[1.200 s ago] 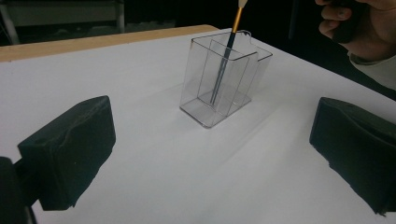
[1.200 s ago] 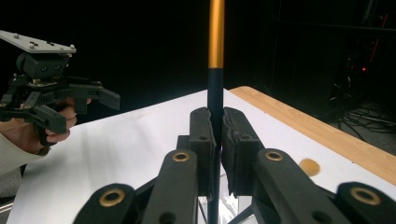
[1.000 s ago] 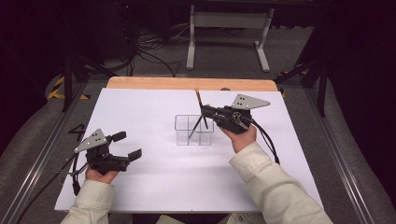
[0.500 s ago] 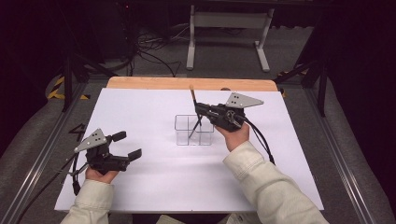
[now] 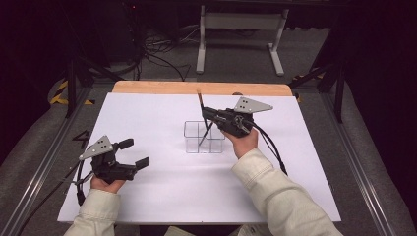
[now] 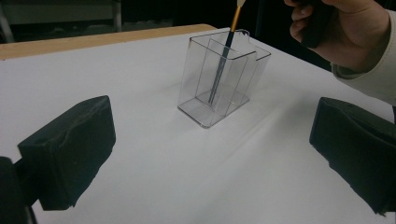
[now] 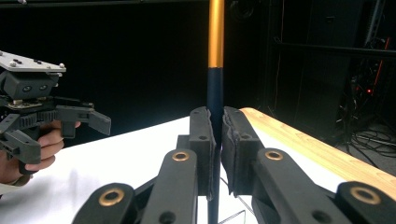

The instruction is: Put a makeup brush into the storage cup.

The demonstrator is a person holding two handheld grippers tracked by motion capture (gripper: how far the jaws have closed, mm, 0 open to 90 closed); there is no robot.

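Note:
A clear plastic holder point(image 5: 212, 143) point(image 6: 201, 100) with several compartments stands mid-table. A brush point(image 5: 200, 102) point(image 6: 232, 28) point(image 7: 215, 46) with a dark blue handle and gold ferrule leans in it, its lower end inside one compartment. My right gripper point(image 5: 205, 114) point(image 7: 218, 135) is shut on the brush's handle above the holder's rim. Resting on the table to the left, well short of the holder, my left gripper point(image 5: 135, 153) point(image 6: 215, 140) is open with nothing between its jaws. It also appears far off in the right gripper view point(image 7: 70, 116).
White sheet point(image 5: 162, 191) covers the table, and a wooden edge point(image 5: 162, 87) runs along the back. Beyond it are a metal stand point(image 5: 241, 22) and cables on the floor point(image 5: 162, 59). The person's right hand point(image 6: 341, 32) hovers over the holder.
My right gripper has shifted a little to the left with the brush. The brush's top has swung left, so it stands more upright in the holder. The left gripper has stayed put.

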